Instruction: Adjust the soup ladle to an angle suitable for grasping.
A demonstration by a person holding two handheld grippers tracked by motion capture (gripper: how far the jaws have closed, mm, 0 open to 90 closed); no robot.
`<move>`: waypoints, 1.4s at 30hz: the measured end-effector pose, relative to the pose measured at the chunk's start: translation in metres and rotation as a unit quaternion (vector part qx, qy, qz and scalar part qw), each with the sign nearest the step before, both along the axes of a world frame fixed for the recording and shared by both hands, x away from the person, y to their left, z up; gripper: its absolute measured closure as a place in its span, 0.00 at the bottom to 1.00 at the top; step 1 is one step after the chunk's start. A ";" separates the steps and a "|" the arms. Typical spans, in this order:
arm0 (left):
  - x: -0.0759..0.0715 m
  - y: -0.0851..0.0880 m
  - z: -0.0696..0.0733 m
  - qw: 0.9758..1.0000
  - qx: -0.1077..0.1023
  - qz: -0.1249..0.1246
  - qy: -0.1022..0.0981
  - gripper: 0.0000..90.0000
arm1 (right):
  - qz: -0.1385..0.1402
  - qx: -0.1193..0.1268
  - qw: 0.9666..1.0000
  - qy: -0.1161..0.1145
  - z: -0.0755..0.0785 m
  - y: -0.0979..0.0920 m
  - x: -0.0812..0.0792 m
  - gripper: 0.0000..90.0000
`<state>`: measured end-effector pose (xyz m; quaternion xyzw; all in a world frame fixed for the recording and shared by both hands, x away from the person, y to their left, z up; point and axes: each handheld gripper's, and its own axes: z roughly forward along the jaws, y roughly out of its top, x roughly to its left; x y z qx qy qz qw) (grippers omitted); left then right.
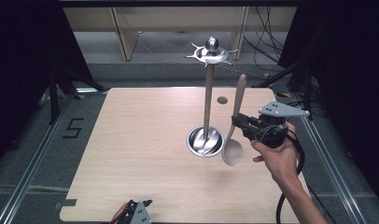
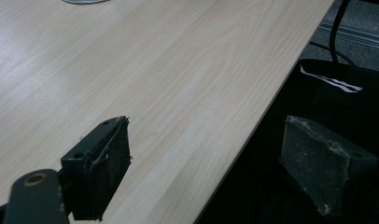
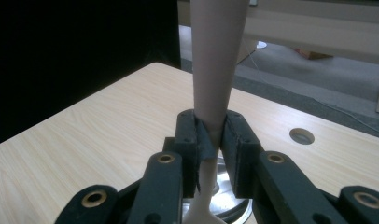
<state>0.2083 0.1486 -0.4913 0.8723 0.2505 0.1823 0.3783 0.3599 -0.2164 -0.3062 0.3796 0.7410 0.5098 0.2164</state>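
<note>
The utensil stand (image 1: pixel 207 100) sits right of centre on the table (image 1: pixel 131 154), with bare tabletop to its left and toward the near edge. Right gripper (image 1: pixel 236 122): jaws clamped on the spoon (image 1: pixel 234 140), just right of the stand. Spoon: pale, upright, bowl downward, above the tabletop. Left gripper (image 2: pixel 204 163): jaws apart, empty, straddling the near edge.

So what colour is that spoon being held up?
Pale beige, the spoon; the high view shows it best.
</note>
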 end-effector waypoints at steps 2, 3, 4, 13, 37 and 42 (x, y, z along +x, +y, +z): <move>0.000 0.000 0.000 1.000 0.001 -0.001 -0.001 0.17 | -0.003 -0.001 1.000 -0.001 0.002 0.000 0.001 0.86; 0.000 0.000 0.000 1.000 0.002 -0.001 -0.001 0.17 | 0.001 -0.001 1.000 -0.006 0.003 0.000 0.003 0.86; 0.000 0.000 0.000 1.000 0.001 -0.001 -0.001 0.17 | 0.000 -0.002 1.000 -0.006 0.004 0.000 0.003 0.86; 0.000 0.000 0.000 1.000 0.001 -0.001 0.000 0.17 | 0.001 -0.015 1.000 -0.011 0.013 0.003 0.009 0.86; 0.001 0.001 0.001 1.000 0.009 -0.004 -0.002 0.17 | 0.004 -0.024 1.000 0.000 0.021 0.010 0.025 0.86; 0.001 0.001 0.001 1.000 0.005 -0.002 -0.001 0.17 | 0.014 -0.029 0.999 0.014 0.021 0.010 0.028 0.86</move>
